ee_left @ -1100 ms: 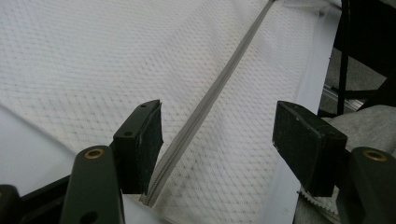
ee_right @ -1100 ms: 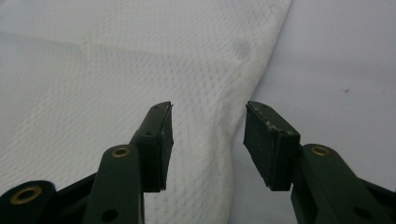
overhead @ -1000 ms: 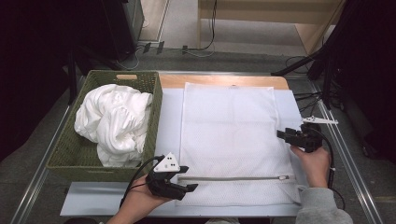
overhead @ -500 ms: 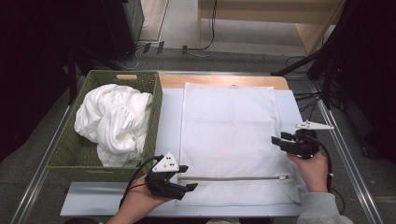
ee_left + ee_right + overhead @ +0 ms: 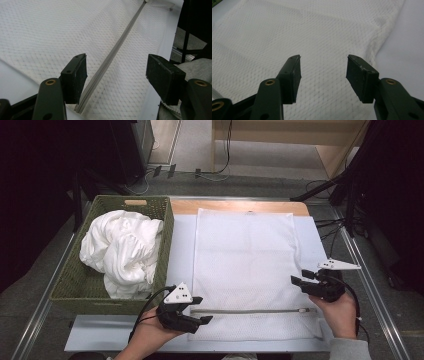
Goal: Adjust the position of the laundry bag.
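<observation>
High view: the white mesh laundry bag (image 5: 245,265) lies flat just right of the green basket (image 5: 165,250) of white laundry (image 5: 122,250). Left gripper (image 5: 202,321) waits open at the zipper's (image 5: 250,310) left end; right gripper (image 5: 296,281), just widened, holds nothing.

Left gripper view: zipper (image 5: 110,56) passes between the jaws, unpinched.

Right gripper view: gripper (image 5: 323,75) hovers over mesh (image 5: 312,32). Best pin the left end before drawing the slider.

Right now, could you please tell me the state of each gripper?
Left gripper: open, holding nothing, over the mesh bag by its zipper.
Right gripper: jaws just been opening, nothing between them.
</observation>
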